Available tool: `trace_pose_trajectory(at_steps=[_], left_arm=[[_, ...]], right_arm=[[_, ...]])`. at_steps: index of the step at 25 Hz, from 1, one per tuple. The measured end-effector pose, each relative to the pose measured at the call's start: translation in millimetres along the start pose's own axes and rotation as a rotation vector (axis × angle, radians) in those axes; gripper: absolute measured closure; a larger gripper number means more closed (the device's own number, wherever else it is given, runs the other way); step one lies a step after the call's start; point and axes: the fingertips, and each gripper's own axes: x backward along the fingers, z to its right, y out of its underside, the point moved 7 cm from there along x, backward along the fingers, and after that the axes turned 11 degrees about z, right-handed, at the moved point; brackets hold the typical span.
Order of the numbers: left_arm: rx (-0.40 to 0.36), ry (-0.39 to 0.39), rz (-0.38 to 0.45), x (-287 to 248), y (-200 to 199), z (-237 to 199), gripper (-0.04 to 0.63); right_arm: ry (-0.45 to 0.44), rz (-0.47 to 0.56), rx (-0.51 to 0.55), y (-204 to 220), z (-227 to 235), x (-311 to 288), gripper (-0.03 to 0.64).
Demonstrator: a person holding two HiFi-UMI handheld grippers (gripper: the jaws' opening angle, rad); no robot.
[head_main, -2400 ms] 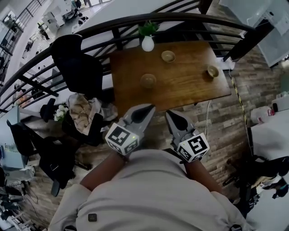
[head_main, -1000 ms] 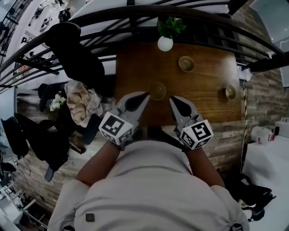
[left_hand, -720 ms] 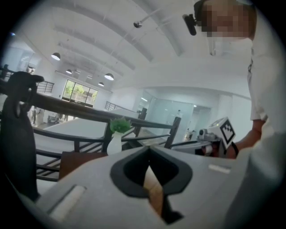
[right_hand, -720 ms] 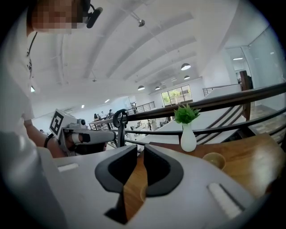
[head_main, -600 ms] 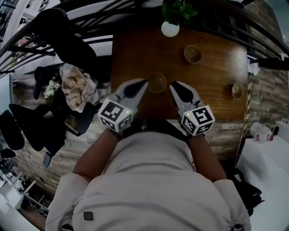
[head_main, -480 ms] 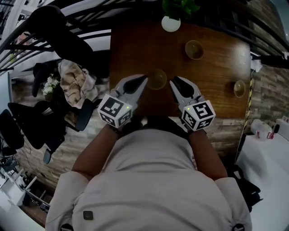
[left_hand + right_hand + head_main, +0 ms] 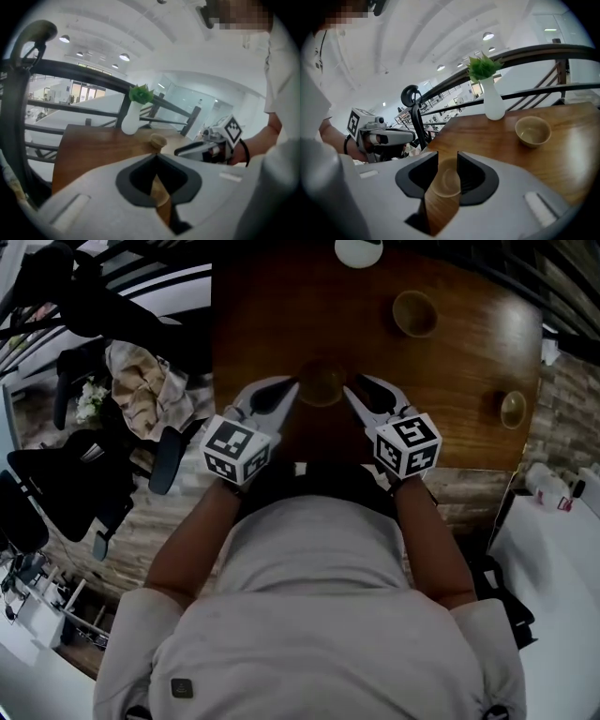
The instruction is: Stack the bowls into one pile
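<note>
Bowls, three, small, round and tan, stand apart and unstacked on brown wooden worktop (image 7: 450,371). The nearest bowl (image 7: 322,382) stands towards the front edge, between the two gripper tips. The second bowl (image 7: 414,312) is farther back, near a white round vase (image 7: 359,251). The third bowl (image 7: 513,409) is by the right edge. Left gripper (image 7: 292,384) sits just left of nearest bowl, fingers (image 7: 136,177) pressed together at the tips, holding nothing. Right gripper (image 7: 349,390) sits just right of it. Its fingers, spread, have just been opening; nearest bowl shows in their gap, unpinched.
</note>
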Motion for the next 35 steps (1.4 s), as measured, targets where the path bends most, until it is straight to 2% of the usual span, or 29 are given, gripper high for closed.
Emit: trace_pose_trajectory(at_steps=[12,23,25,26,30,35], left_arm=[[0.075,-0.059,-0.104,-17,64,-37,0.591],[0.097,-0.096,-0.118,-9,79,-40,0.591],[0.098,-0.099,-0.116,-6,80,-39,0.591],[0.101,-0.1,-0.113,-3,80,-38,0.591],[0.127,-0.11,-0.089,10,78,-35,0.591],[0.101,-0.102,-0.059,32,65,-25,0.591]], right_arm=[[0.061,-0.112,-0.079,56,43,-43,0.486],[0.084,-0.161,-0.091,78,51,-58,0.505],[0.099,-0.162,-0.089,80,52,-58,0.581],[0.103,-0.161,-0.089,81,52,-58,0.594],[0.117,-0.128,-0.12,77,45,-50,0.603],[0.134,-0.069,-0.114,62,26,-31,0.603]])
